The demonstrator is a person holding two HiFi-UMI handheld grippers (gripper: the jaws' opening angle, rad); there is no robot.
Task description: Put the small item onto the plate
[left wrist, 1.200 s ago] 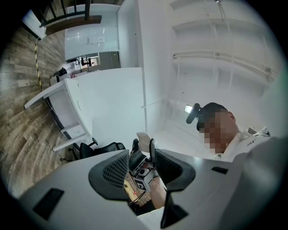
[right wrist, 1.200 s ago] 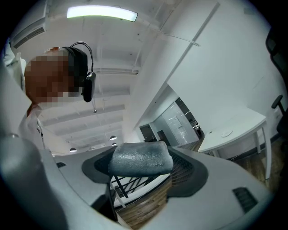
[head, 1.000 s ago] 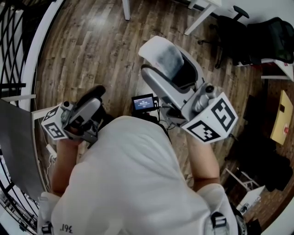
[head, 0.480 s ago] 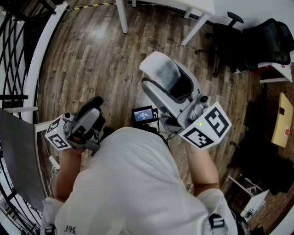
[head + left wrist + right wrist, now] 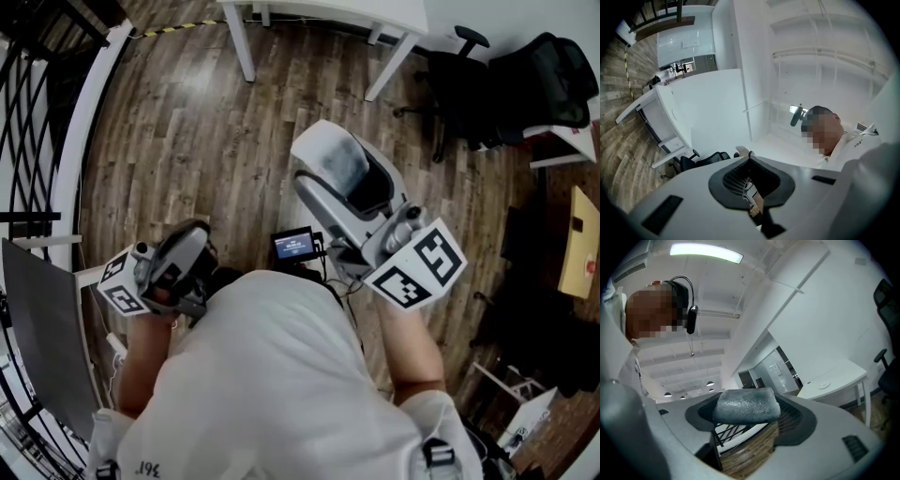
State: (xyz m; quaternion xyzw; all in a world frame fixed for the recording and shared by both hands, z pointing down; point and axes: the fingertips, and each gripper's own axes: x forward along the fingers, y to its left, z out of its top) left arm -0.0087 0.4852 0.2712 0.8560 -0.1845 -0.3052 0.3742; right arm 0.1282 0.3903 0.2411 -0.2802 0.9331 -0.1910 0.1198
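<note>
Brown wooden floor boards (image 5: 187, 131) lie under everything, and no surface with things on it shows close by.

Nearest to the camera is the person's white shirt (image 5: 272, 375). Both arms are bent, and each hand holds its tool up in front of the chest.

The left gripper (image 5: 190, 242), black and white with a cube of square marks, sits low by the person's side. In the left gripper view its fingers (image 5: 737, 179) are squeezed close. Only a thin slit shows between them, and nothing is in there.

The right gripper (image 5: 316, 169), a big white one, points out over the floor. In the right gripper view its fingers (image 5: 746, 405) are apart. Floor boards show through the gap, so it holds nothing too.

A bit farther, down between the two tools, is a small black screen (image 5: 293, 246). Farther off stand the legs of a white table (image 5: 242, 42) and some black office chairs (image 5: 469, 84). A black railing (image 5: 28, 103) runs along the left edge.

The small item and the plate are not in any view, so I cannot say where they are. I think the job has not started. Finding the item, picking it up and putting it on the plate are all left to do.
</note>
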